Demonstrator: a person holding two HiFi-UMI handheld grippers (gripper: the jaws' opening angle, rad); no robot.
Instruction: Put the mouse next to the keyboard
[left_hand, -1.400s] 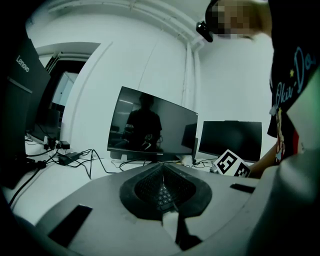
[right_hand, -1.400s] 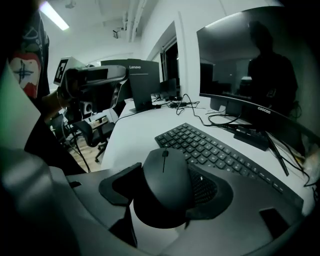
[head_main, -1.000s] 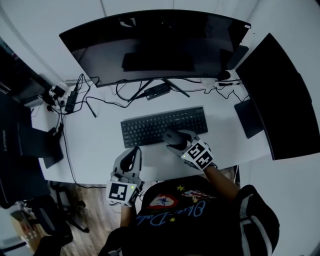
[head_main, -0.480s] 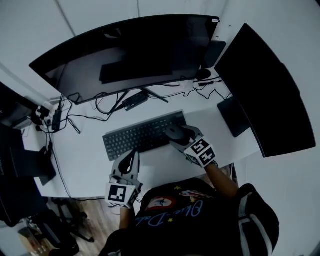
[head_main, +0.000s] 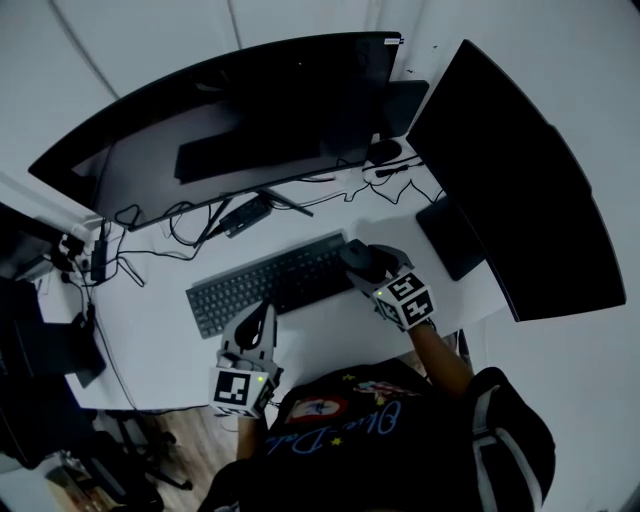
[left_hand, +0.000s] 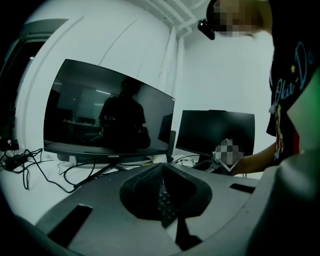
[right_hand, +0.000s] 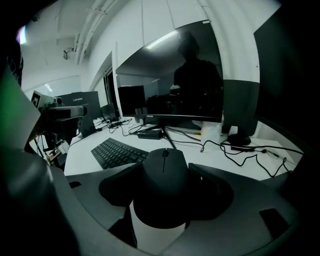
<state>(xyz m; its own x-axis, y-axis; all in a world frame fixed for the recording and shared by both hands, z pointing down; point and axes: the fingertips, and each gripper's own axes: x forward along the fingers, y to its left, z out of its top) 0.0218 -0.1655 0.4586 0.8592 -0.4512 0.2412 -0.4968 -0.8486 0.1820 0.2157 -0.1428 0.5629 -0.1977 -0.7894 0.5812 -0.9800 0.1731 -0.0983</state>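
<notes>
— Where's the mouse (right_hand: 162, 185)?
— Clamped in the right gripper (head_main: 368, 262), at the keyboard's (head_main: 265, 283) right end, likely for setting down beside it.
— The left gripper (left_hand: 161, 171)?
— Jaws together, empty, held aside.

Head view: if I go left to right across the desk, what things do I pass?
keyboard → mouse → side monitor's base
</notes>
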